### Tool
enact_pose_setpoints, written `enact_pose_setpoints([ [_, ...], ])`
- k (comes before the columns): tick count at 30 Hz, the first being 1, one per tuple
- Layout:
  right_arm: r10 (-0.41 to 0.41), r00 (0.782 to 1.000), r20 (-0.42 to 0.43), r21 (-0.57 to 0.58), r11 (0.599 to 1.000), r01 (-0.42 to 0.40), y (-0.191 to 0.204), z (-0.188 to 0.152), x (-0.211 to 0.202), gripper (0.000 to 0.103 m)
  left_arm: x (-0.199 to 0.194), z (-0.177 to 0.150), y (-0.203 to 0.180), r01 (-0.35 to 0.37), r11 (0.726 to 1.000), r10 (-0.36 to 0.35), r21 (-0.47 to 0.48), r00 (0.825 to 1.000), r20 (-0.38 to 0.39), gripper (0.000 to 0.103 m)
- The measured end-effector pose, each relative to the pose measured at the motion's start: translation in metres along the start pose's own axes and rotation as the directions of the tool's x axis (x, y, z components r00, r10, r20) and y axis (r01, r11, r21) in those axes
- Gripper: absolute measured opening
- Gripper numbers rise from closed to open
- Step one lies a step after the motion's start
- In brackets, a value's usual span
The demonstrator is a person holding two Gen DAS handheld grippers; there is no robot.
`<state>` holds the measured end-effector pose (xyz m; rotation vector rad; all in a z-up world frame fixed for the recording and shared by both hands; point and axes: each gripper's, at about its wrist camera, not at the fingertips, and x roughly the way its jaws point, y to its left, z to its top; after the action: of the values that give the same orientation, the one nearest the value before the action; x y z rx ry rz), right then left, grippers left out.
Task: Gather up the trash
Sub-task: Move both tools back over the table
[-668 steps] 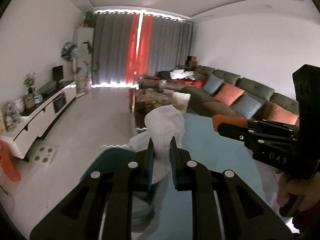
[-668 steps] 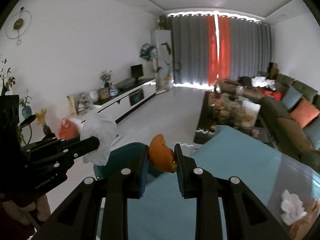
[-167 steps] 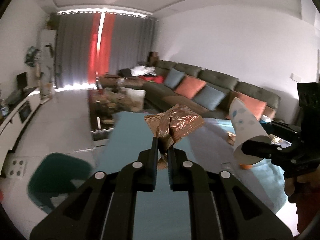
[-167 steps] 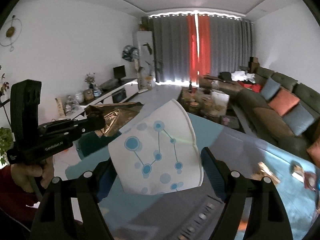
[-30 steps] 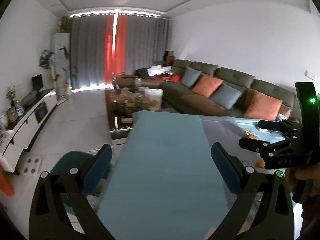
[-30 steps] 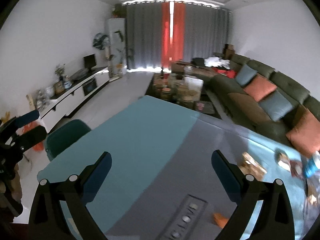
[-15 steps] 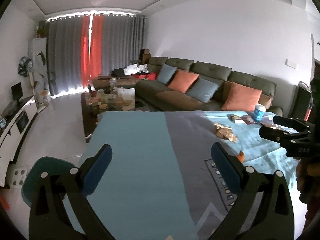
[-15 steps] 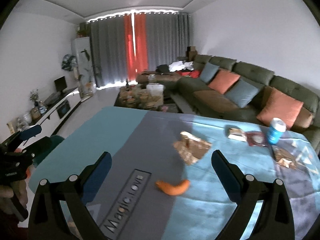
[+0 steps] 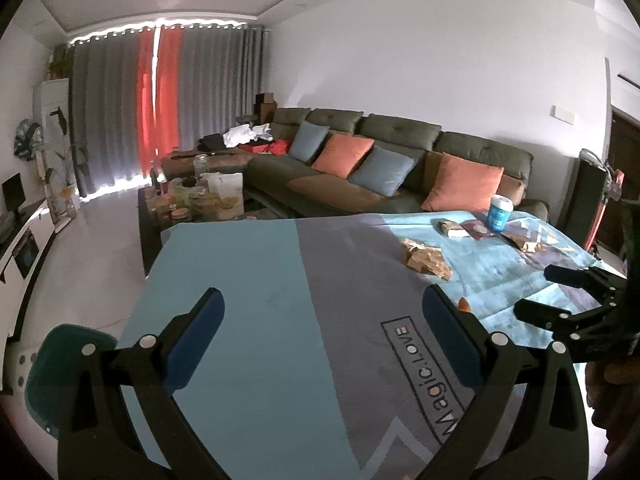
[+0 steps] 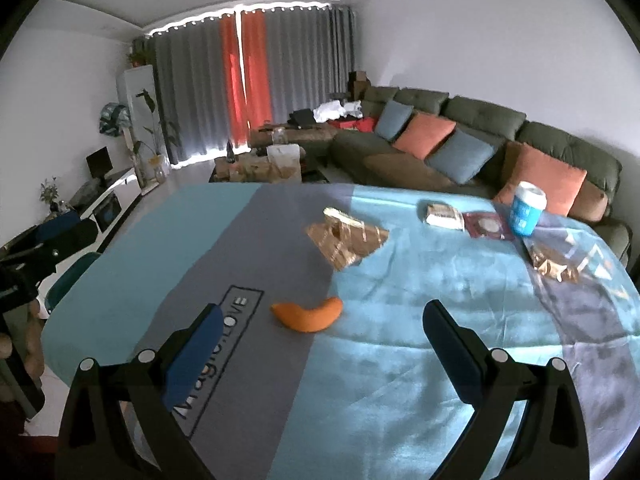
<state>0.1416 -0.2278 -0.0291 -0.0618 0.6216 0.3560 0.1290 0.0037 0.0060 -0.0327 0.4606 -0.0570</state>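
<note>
An orange peel [image 10: 308, 316] lies on the blue and grey tablecloth [image 10: 400, 360], just ahead of my right gripper [image 10: 320, 338], which is open and empty above the cloth. Beyond the peel lies a crumpled gold wrapper [image 10: 346, 242]; it also shows in the left wrist view [image 9: 426, 260]. Farther right are a white packet [image 10: 442, 214], a dark red packet [image 10: 486, 226], a blue can [image 10: 526, 208] and another gold wrapper [image 10: 552, 262]. My left gripper [image 9: 320, 338] is open and empty over the cloth's left part. A sliver of the peel [image 9: 463, 303] shows behind its right finger.
A teal bin [image 9: 48, 364] stands on the floor below the table's left edge. A green sofa [image 9: 400, 152] with orange and blue cushions runs along the far wall. A cluttered coffee table [image 9: 192, 200] stands beyond the table's far edge.
Both grippers have swung right and come closer to the table. The peel and gold wrapper now sit nearer to my right gripper. Both grippers stay open and empty.
</note>
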Motion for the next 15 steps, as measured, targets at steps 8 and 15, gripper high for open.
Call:
enact_pose_setpoints([
  [8, -0.001, 0.999, -0.035, 0.007, 1.0, 0.001, -0.008, 0.002, 0.013, 0.096, 0.02, -0.009, -0.011, 0.04, 0.999, -0.04, 0.007, 0.999, -0.037, 0.098],
  [15, 0.037, 0.99, -0.139, 0.011, 0.999, -0.036, -0.004, 0.0, 0.057, 0.096, 0.044, -0.006, -0.011, 0.05, 0.999, -0.05, 0.002, 0.997, -0.061, 0.098],
])
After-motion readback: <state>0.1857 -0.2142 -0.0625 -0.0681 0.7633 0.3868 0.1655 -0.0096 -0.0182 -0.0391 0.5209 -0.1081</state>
